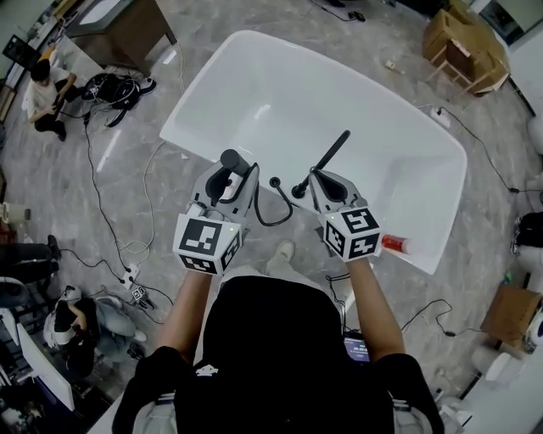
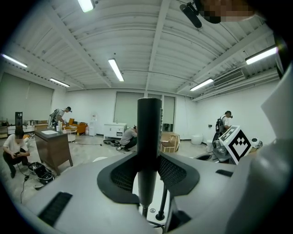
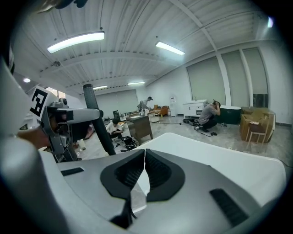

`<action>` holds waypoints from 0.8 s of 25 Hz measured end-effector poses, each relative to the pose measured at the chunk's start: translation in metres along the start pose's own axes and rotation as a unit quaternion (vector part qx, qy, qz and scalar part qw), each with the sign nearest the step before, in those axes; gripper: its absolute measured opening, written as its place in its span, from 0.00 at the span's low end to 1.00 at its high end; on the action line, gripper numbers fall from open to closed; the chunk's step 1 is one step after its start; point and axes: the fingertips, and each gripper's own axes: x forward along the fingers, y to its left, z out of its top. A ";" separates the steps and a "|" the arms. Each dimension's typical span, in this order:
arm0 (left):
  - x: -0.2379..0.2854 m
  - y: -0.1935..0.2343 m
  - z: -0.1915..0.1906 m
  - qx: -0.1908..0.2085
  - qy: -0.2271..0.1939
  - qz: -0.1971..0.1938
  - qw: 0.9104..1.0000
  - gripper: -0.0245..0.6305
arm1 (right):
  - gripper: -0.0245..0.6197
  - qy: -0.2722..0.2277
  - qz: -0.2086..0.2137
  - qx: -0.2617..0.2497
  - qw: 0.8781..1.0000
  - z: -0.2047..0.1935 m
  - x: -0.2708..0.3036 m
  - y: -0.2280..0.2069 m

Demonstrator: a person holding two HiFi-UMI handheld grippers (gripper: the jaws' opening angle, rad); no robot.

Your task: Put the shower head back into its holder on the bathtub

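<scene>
Your left gripper [image 1: 233,180] is clamped on the shower head [image 2: 149,137], held upright right over the bathtub's [image 1: 254,93] near rim. The right gripper [image 3: 144,155] is pinched together and empty, near the black stem [image 1: 327,159]. Open basin beyond.

Grey marbled floor [image 1: 110,195] spread all round; a brown cabinet [image 1: 119,25] stood well beyond the left tongs [image 1: 231,174], pale wooden furniture [image 1: 462,42] beyond the right tongs [image 1: 312,182], strip lights [image 2: 116,69] overhead.

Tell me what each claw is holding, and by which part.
The left claw clamps the black shower head by the lower part of its handle. The right claw is shut, holding nothing.
</scene>
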 end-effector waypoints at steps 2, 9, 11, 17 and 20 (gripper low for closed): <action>0.005 0.004 -0.003 -0.002 0.002 0.004 1.000 0.26 | 0.08 0.006 0.003 0.001 1.000 -0.005 0.007 -0.004; 0.018 0.020 -0.018 -0.011 0.022 0.003 1.000 0.26 | 0.08 0.033 0.005 0.012 0.999 -0.023 0.028 -0.007; 0.022 0.026 -0.021 -0.013 0.028 -0.004 1.000 0.26 | 0.08 0.042 -0.002 0.016 0.999 -0.029 0.033 -0.007; 0.043 0.044 -0.036 -0.019 0.050 -0.035 0.998 0.26 | 0.08 0.084 -0.029 0.039 0.995 -0.059 0.051 -0.008; 0.052 0.049 -0.047 -0.018 0.060 -0.049 0.997 0.26 | 0.08 0.101 -0.044 0.051 0.993 -0.079 0.055 -0.010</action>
